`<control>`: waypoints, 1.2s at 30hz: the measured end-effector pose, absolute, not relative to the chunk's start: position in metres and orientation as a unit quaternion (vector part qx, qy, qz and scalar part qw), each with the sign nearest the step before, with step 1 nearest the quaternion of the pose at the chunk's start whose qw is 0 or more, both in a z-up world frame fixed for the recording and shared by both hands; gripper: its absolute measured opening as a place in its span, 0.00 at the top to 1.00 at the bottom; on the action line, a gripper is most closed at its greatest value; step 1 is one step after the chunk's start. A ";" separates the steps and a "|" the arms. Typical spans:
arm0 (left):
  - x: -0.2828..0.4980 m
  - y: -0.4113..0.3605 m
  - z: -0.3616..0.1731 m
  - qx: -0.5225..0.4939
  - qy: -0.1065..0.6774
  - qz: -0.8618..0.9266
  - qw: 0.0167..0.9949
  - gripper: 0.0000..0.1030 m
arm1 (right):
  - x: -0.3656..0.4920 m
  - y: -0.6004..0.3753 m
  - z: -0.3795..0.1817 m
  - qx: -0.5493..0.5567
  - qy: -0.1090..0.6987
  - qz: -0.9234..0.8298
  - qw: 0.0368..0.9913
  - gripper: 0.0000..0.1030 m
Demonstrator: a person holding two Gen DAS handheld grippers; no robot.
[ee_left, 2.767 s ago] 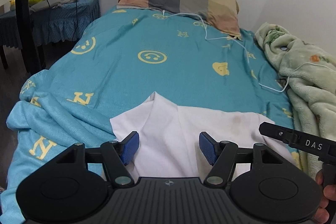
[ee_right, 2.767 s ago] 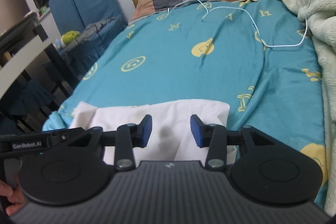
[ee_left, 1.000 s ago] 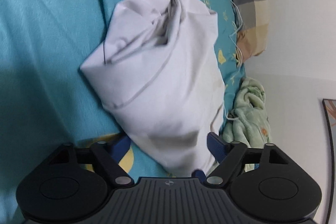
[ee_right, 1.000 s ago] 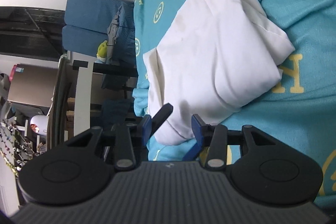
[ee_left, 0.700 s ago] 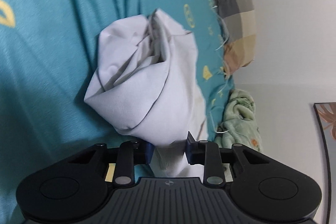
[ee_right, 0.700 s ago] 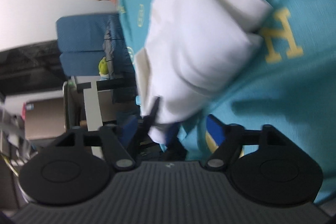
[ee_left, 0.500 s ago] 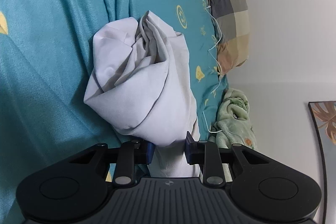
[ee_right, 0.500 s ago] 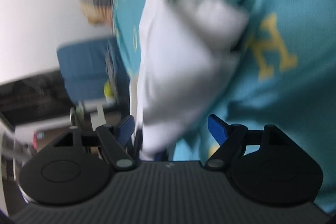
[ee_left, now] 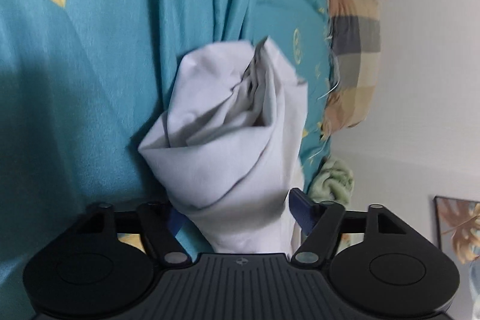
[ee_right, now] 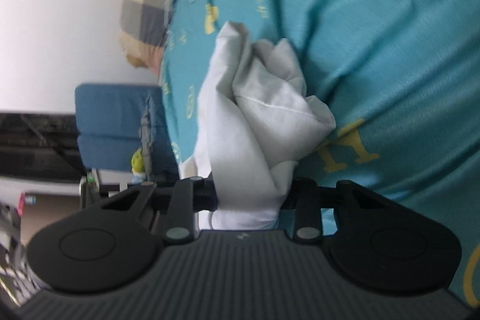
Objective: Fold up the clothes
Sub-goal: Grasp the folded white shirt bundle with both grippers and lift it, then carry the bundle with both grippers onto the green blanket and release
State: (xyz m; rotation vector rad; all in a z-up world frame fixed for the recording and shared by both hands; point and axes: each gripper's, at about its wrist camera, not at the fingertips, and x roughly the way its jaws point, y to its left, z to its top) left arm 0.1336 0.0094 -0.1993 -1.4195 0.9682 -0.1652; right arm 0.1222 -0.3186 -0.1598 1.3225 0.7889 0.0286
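Bunched white garment (ee_left: 228, 140) on a teal bedspread (ee_left: 75, 80); left gripper (ee_left: 240, 215) opening around its near end, right gripper (ee_right: 249, 197) closing onto it, bare bedspread all around

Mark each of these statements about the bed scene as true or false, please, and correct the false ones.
1. The white garment lies flat and neatly spread on the bed. False: it is bunched into a crumpled bundle.
2. The bedcover is teal with yellow prints. True.
3. The pillow is plain red. False: it is checked in grey, beige and pink.
4. White cloth sits between the fingers of the right tool. True.
5. The left tool has nothing between its fingers. False: the garment hangs between them, and its jaws are opening.
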 end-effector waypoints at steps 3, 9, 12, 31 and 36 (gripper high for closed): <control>0.129 0.014 -0.179 -0.610 0.419 -0.090 0.667 0.68 | 0.112 -0.320 -0.148 0.591 0.371 0.015 0.717 0.66; 0.105 0.015 -0.122 -0.577 0.419 -0.119 0.691 0.75 | 0.072 -0.322 -0.134 0.618 0.380 0.010 0.688 0.66; 0.085 0.016 -0.108 -0.570 0.429 -0.128 0.690 0.75 | 0.045 -0.325 -0.125 0.631 0.382 0.009 0.675 0.66; 0.025 -0.003 -0.014 -0.523 0.397 -0.200 0.727 0.76 | 0.002 -0.344 -0.042 0.604 0.385 0.053 0.696 0.64; 0.074 -0.068 0.018 -0.516 0.408 -0.236 0.715 0.76 | 0.023 -0.390 0.003 0.593 0.343 0.034 0.728 0.65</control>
